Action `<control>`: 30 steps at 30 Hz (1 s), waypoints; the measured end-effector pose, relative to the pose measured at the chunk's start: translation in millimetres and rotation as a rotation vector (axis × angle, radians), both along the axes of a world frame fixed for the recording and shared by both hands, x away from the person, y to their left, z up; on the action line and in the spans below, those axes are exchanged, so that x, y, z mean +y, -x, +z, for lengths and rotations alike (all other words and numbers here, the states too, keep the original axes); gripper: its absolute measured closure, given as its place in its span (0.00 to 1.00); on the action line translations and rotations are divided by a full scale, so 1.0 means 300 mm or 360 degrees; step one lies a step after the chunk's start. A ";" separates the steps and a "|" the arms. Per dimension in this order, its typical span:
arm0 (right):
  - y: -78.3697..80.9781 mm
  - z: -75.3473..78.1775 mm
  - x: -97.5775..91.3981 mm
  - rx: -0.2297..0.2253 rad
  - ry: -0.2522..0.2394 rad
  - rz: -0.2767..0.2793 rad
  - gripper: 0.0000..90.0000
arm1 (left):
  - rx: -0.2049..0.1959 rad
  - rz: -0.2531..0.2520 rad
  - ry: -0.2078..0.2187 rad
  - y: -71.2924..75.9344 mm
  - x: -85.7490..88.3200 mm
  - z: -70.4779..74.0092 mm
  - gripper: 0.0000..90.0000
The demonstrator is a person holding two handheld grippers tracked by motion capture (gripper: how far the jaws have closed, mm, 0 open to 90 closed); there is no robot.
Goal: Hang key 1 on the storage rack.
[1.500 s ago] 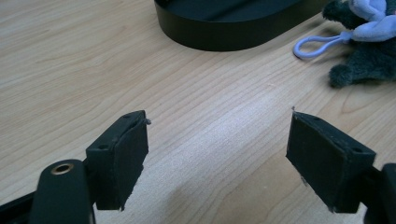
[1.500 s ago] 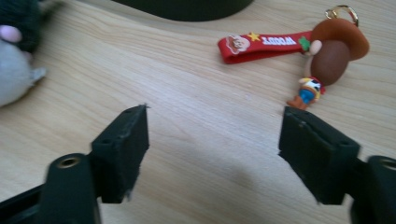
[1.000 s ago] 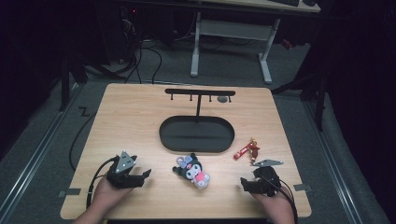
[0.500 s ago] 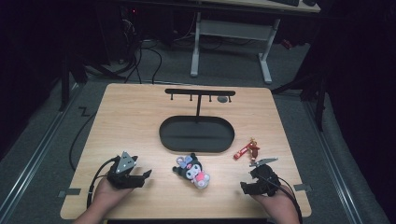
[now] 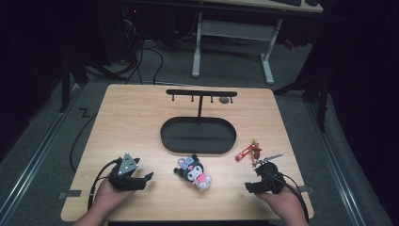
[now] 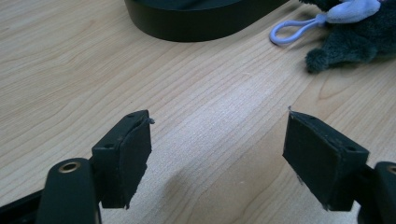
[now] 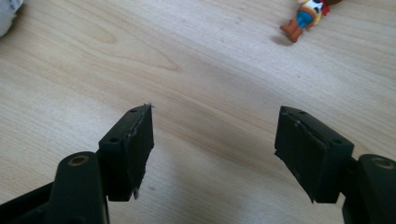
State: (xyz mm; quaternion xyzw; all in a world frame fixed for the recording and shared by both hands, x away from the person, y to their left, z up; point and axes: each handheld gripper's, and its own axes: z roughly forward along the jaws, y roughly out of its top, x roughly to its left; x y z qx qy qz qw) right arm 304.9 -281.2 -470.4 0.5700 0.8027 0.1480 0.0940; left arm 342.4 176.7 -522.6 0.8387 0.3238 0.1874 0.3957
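You have two small toys on the near half of the wooden table point(image 5: 141, 122): a dark plush keychain point(image 5: 193, 171) with a grey-black body, a pale face, a pink patch at its lower end and a pale lilac loop point(image 6: 294, 31) at its head, lying on its side just in front of the black oval base point(image 5: 197, 135) and between your two hands. The small red figure keychain point(image 5: 249, 151) lies flat to its right, near the base's right end, its blue legs and brown boots showing in the right gripper view point(image 7: 306, 14). The two toys lie well apart, neither touching the base.
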 end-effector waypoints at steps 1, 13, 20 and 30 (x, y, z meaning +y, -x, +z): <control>-0.006 0.002 -0.002 0.0006 0.0002 -0.0004 0.32 | 0.0001 -0.0001 -0.0002 0.000 0.000 0.000 0.27; -0.132 0.000 -0.024 0.0068 0.0028 -0.0072 0.45 | 0.0010 -0.0013 -0.0012 0.000 -0.001 -0.004 0.27; -0.198 0.007 -0.019 0.0073 0.0034 -0.0073 0.46 | 0.0016 -0.0019 -0.0011 0.000 0.004 -0.003 0.27; -0.288 0.007 -0.030 0.0086 0.0103 -0.0171 0.57 | 0.0019 -0.0020 -0.0012 0.000 0.009 -0.003 0.27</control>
